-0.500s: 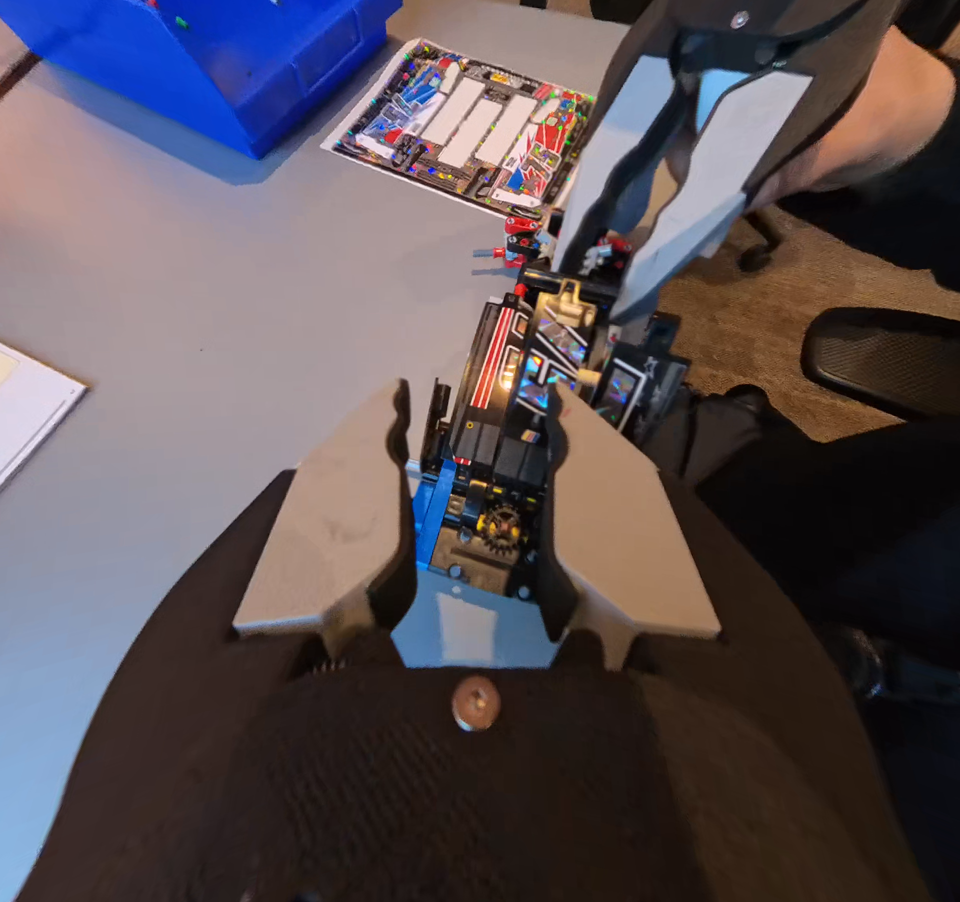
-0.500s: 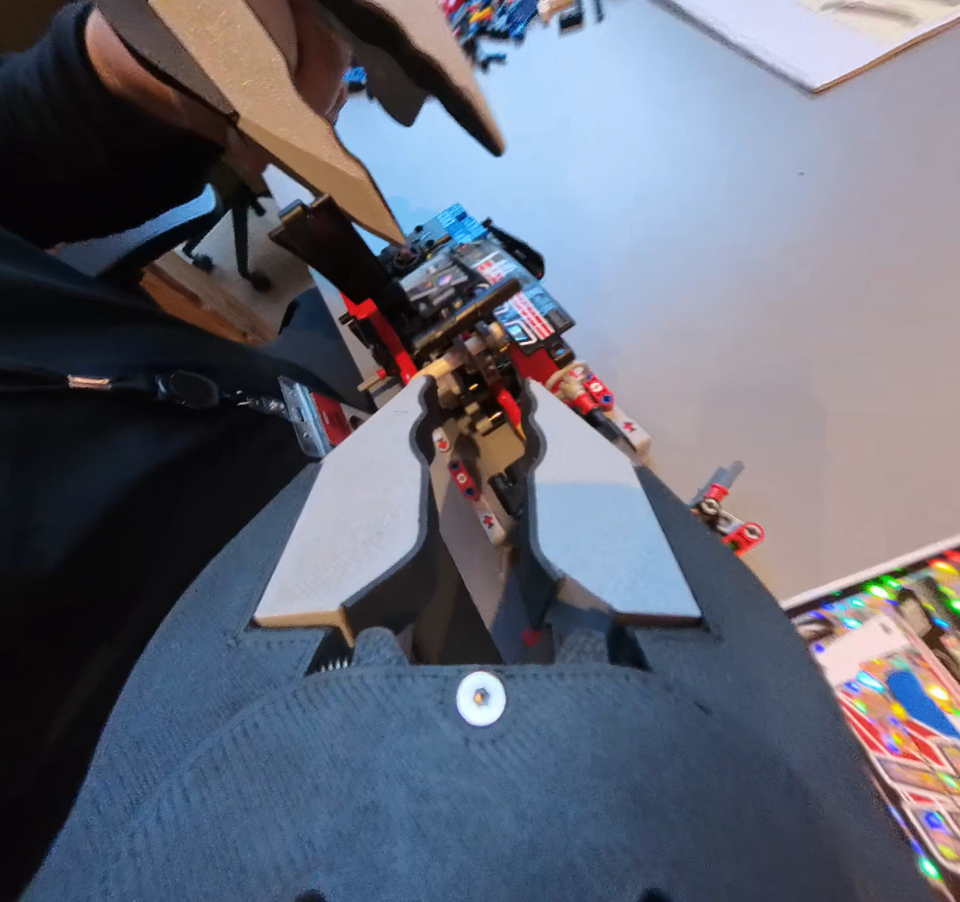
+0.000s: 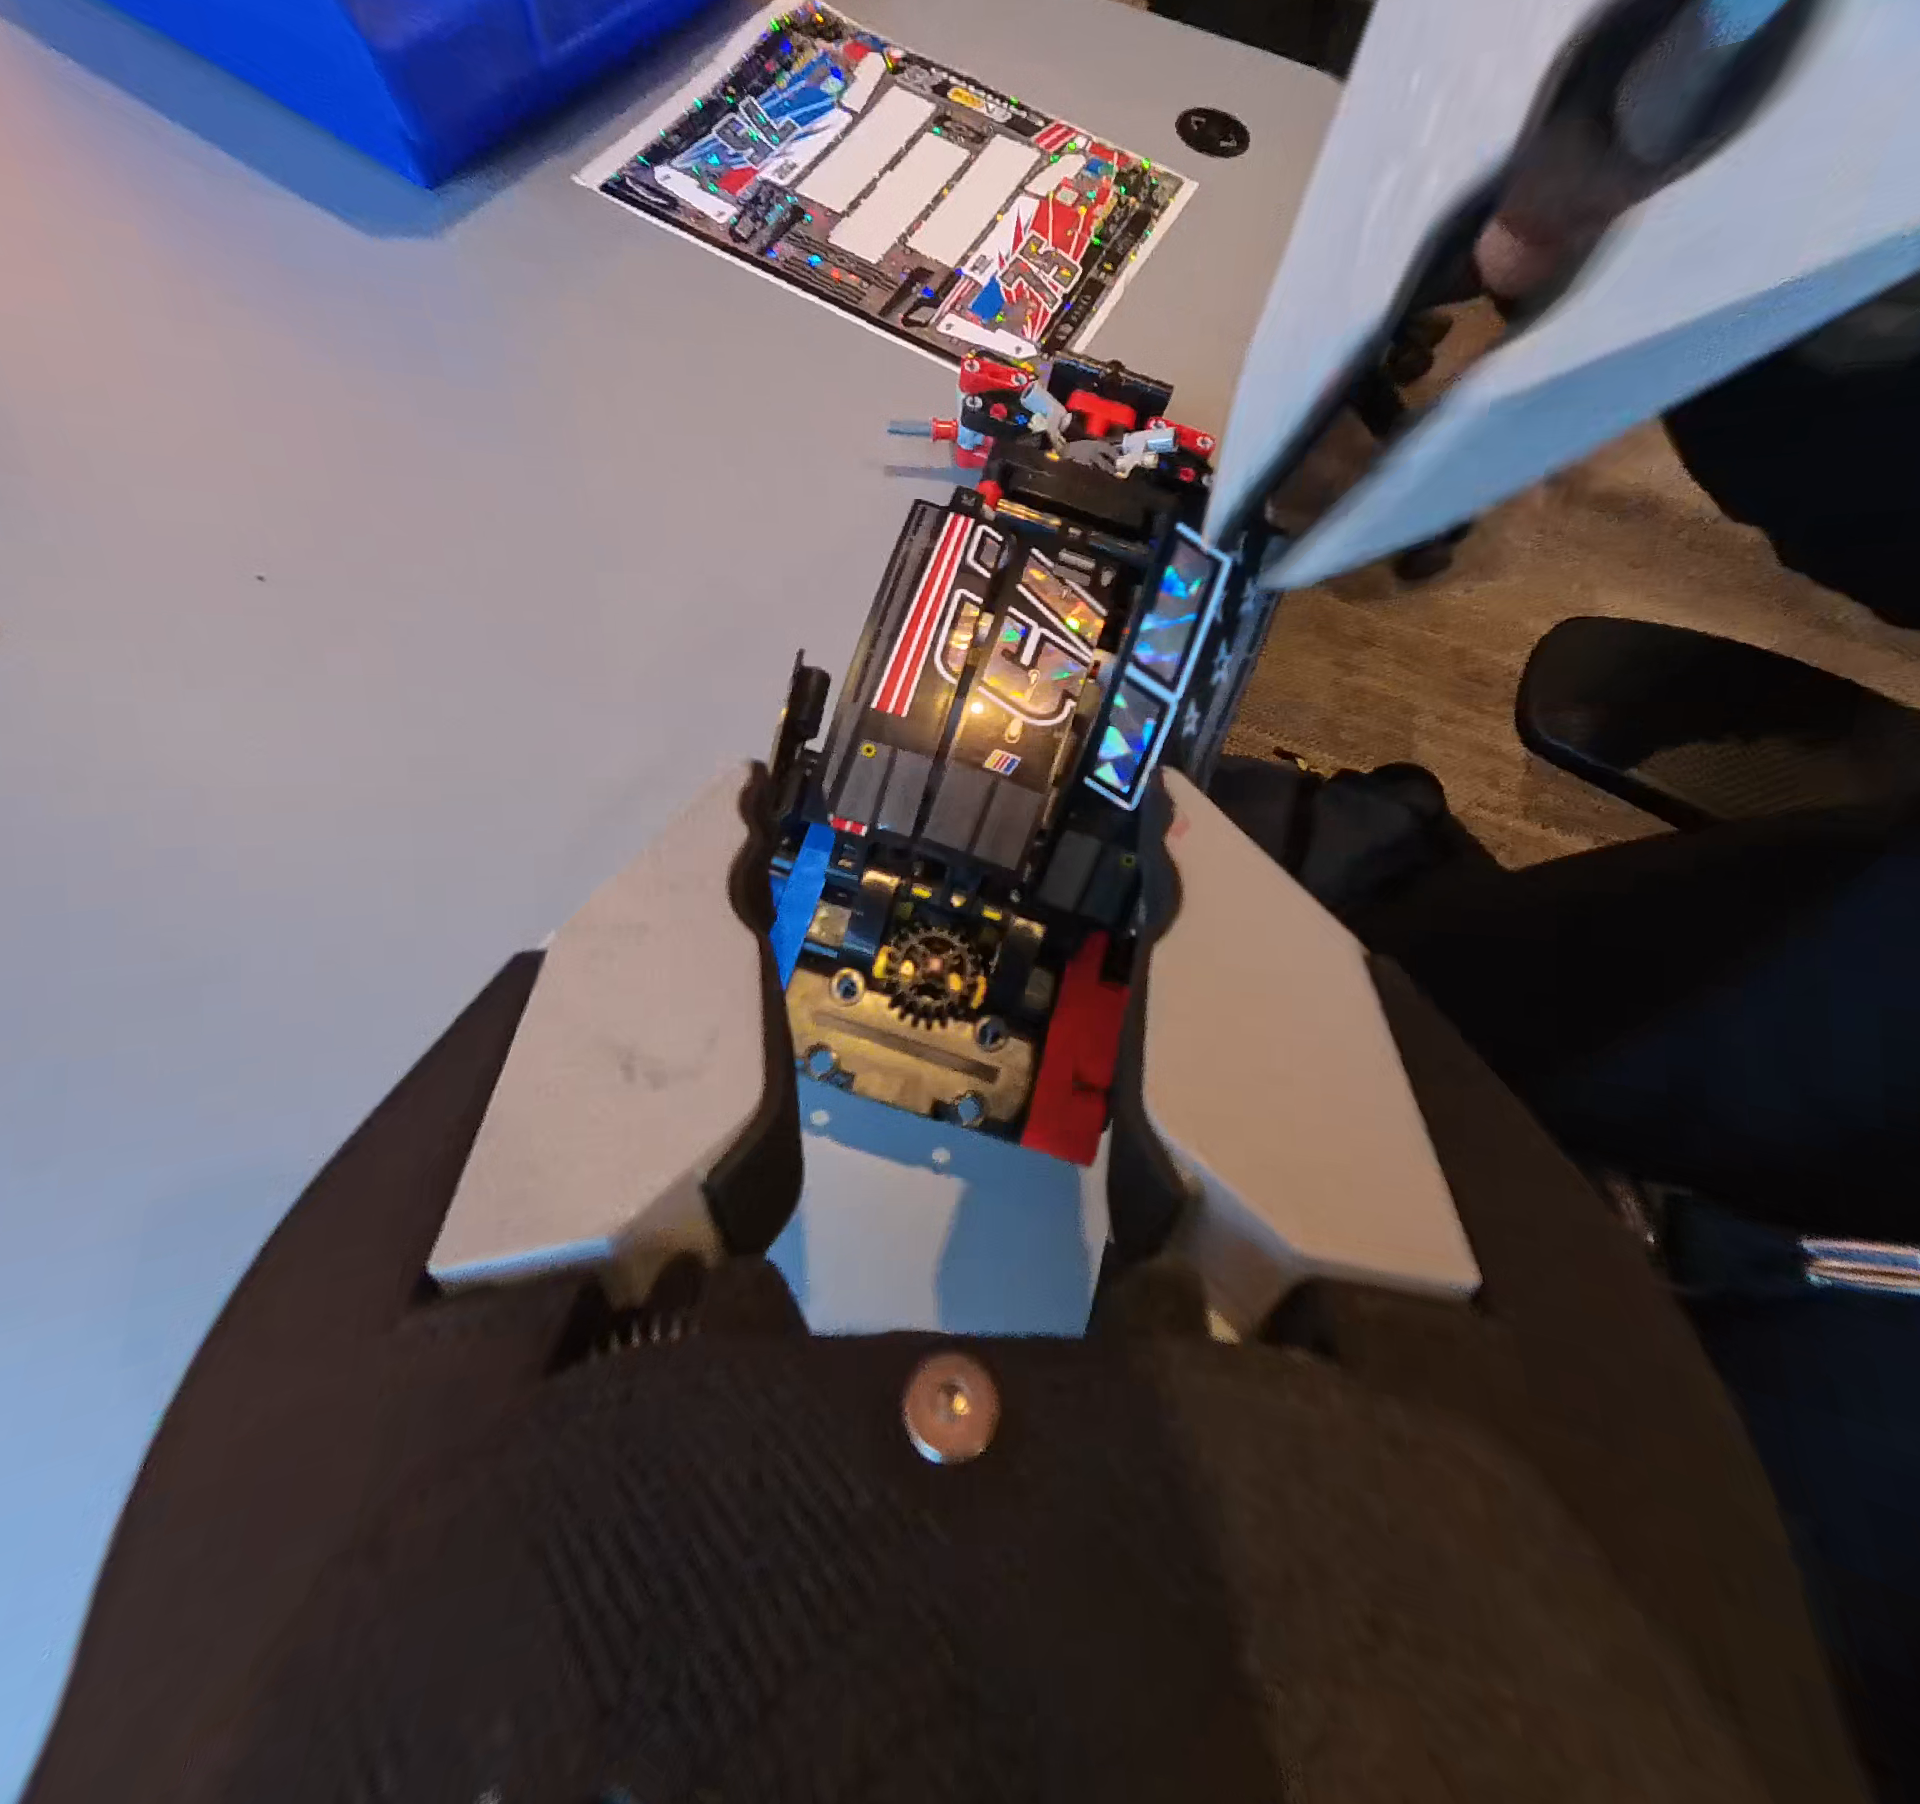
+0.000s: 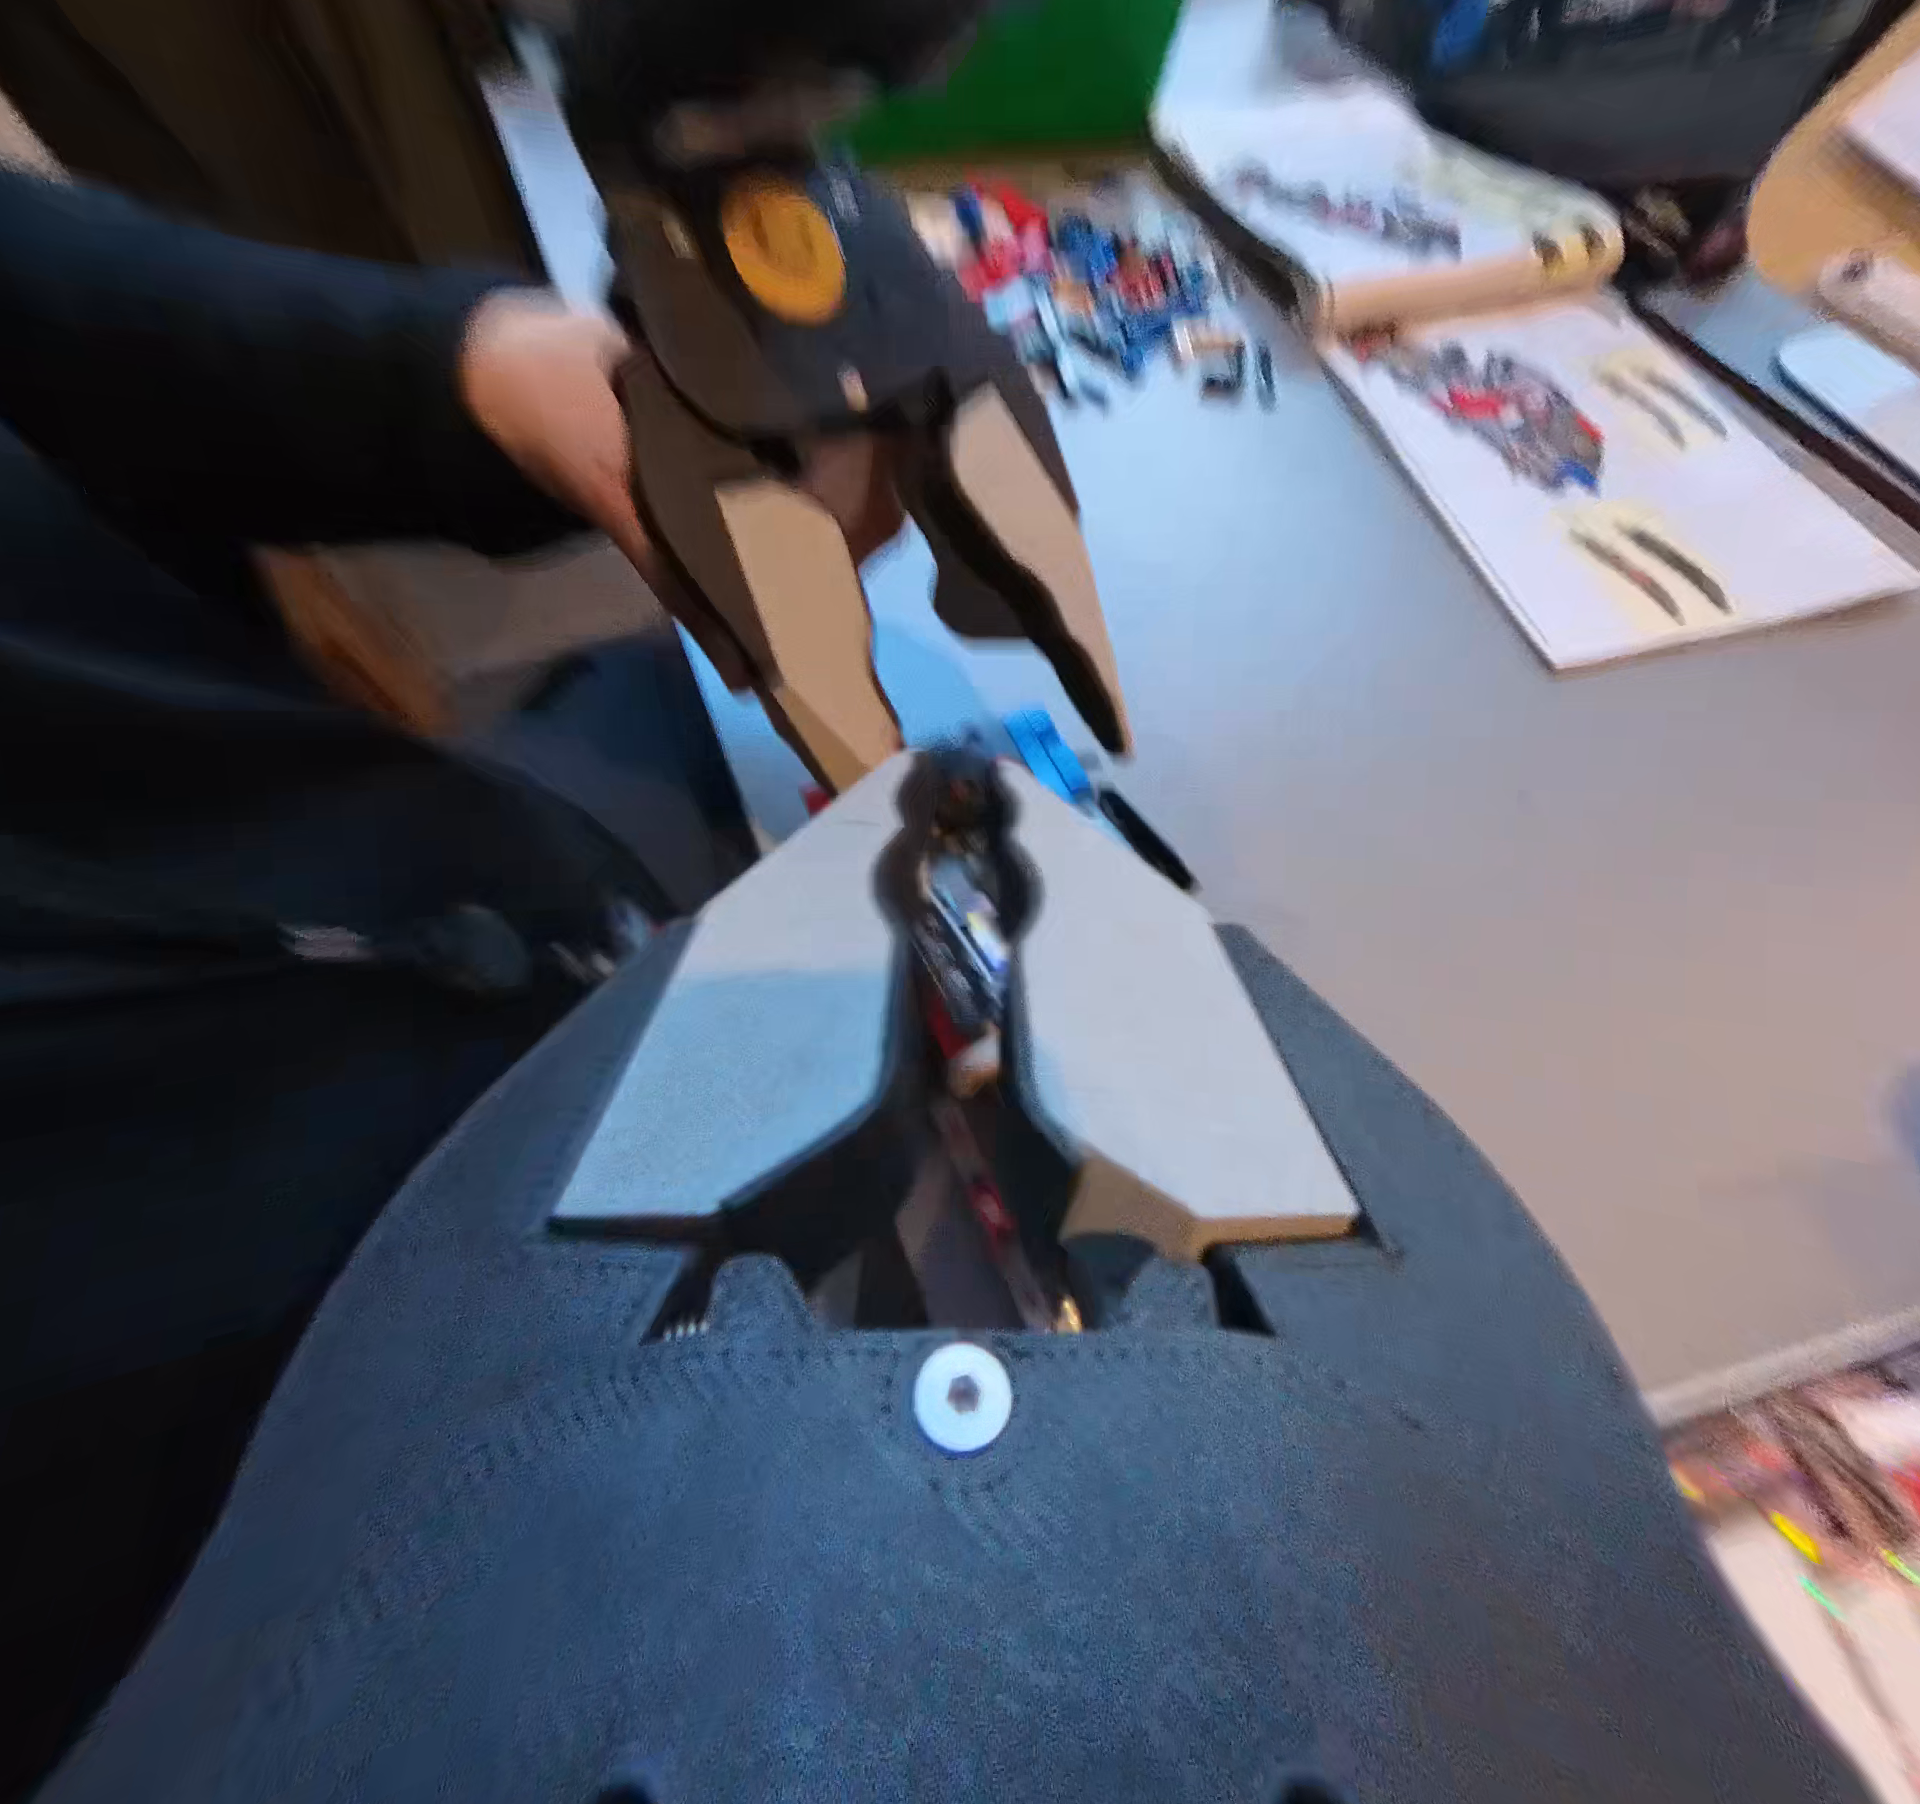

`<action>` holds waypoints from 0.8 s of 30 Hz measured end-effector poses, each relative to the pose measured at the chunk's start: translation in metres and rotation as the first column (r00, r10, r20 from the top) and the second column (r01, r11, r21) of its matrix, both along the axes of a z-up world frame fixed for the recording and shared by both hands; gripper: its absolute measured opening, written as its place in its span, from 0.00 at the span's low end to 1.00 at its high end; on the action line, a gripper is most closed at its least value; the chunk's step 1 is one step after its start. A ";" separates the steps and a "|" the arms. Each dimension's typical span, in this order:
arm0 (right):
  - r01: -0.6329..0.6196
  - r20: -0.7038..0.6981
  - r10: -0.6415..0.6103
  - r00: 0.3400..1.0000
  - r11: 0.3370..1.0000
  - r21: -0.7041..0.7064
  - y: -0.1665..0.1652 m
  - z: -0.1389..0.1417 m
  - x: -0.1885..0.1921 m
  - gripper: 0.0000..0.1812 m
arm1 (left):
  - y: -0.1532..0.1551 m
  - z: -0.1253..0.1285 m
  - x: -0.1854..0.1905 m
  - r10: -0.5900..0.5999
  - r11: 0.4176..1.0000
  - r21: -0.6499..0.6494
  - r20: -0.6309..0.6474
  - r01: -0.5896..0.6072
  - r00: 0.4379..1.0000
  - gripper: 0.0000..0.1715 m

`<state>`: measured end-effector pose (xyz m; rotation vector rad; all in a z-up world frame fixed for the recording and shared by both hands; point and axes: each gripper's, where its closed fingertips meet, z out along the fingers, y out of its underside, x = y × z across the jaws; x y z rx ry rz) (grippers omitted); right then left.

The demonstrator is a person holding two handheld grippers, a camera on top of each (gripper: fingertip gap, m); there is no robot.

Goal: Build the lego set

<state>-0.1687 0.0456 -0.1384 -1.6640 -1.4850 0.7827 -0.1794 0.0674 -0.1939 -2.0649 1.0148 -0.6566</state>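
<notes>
On the grey bench (image 3: 312,674), my left hand-held gripper (image 3: 951,824) clamps the near end of the half-built black, red and blue lego vehicle (image 3: 977,715), its two grey fingers (image 3: 623,1027) pressed against the model's flanks just above an exposed black gear. The model stretches toward 12 o'clock from that grip, near the bench's right edge. My right hand-held gripper (image 4: 956,798) comes in from 2 o'clock in the left wrist view, its tips touching the model's far right corner; the jaws look nearly closed on a thin part of the model, though blur hides exactly what they pinch. A glossy printed sticker sheet (image 3: 904,185) lies at 12 o'clock beyond the model, a blue plastic bin (image 3: 395,19) at 11 o'clock. In the blurred right wrist view, a loose pile of red and blue bricks (image 4: 1091,289) sits at 12 o'clock, a white instruction sheet (image 4: 1621,497) at 2 o'clock.
</notes>
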 end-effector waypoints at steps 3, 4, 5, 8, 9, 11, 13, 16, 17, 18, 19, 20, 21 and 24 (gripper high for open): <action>0.080 0.284 -0.121 0.951 0.985 0.151 0.024 -0.050 0.028 0.00 | 0.002 0.005 -0.022 0.039 0.999 0.032 0.025 -0.040 0.999 0.40; 0.098 0.328 -0.156 0.932 0.978 0.186 0.030 -0.060 0.037 0.00 | 0.001 0.005 -0.030 0.048 0.998 0.029 0.028 -0.049 0.998 0.40; 0.121 0.352 -0.186 0.917 0.972 0.201 0.036 -0.067 0.045 0.00 | -0.002 0.003 -0.036 0.045 0.999 0.017 0.027 -0.046 0.999 0.41; 0.176 0.331 -0.220 0.918 0.972 0.157 0.043 -0.066 0.051 0.00 | -0.012 -0.006 -0.041 0.006 1.000 -0.009 0.001 -0.006 1.000 0.42; 0.186 0.322 -0.227 0.919 0.971 0.153 0.044 -0.062 0.052 0.00 | -0.013 -0.010 -0.041 -0.001 1.000 -0.001 -0.019 0.001 1.000 0.42; 0.144 0.260 -0.174 0.950 0.981 0.128 0.033 -0.051 0.045 0.02 | -0.017 -0.016 -0.038 -0.027 0.999 0.017 -0.053 0.028 0.998 0.42; 0.081 0.168 -0.092 0.981 0.994 0.073 0.015 -0.046 0.033 0.00 | -0.018 -0.022 -0.034 -0.039 0.998 0.039 -0.086 0.042 0.996 0.42; 0.133 0.205 -0.143 0.968 0.989 0.062 0.025 -0.067 0.040 0.00 | -0.018 -0.032 -0.035 -0.051 0.996 0.062 -0.152 0.061 0.987 0.43; 0.138 0.196 -0.142 0.970 0.990 0.034 0.025 -0.065 0.042 0.00 | -0.020 -0.034 -0.035 -0.063 0.995 0.065 -0.166 0.075 0.984 0.43; 0.154 0.213 -0.152 0.965 0.988 0.009 0.025 -0.065 0.046 0.00 | -0.020 -0.033 -0.035 -0.060 0.994 0.076 -0.161 0.073 0.985 0.42; 0.160 0.209 -0.157 0.965 0.987 0.006 0.025 -0.061 0.048 0.02 | -0.019 -0.033 -0.036 -0.055 0.994 0.084 -0.164 0.069 0.985 0.43; 0.152 0.186 -0.152 0.971 0.988 0.017 0.023 -0.056 0.049 0.04 | -0.019 -0.033 -0.036 -0.054 0.994 0.087 -0.163 0.068 0.985 0.43; 0.132 0.171 -0.135 0.976 0.991 0.028 0.019 -0.052 0.049 0.04 | -0.018 -0.033 -0.037 -0.052 0.993 0.092 -0.165 0.068 0.985 0.43; 0.108 0.213 -0.117 0.970 0.993 0.054 0.014 -0.064 0.053 0.09 | -0.016 -0.032 -0.036 -0.039 0.991 0.120 -0.166 0.060 0.985 0.43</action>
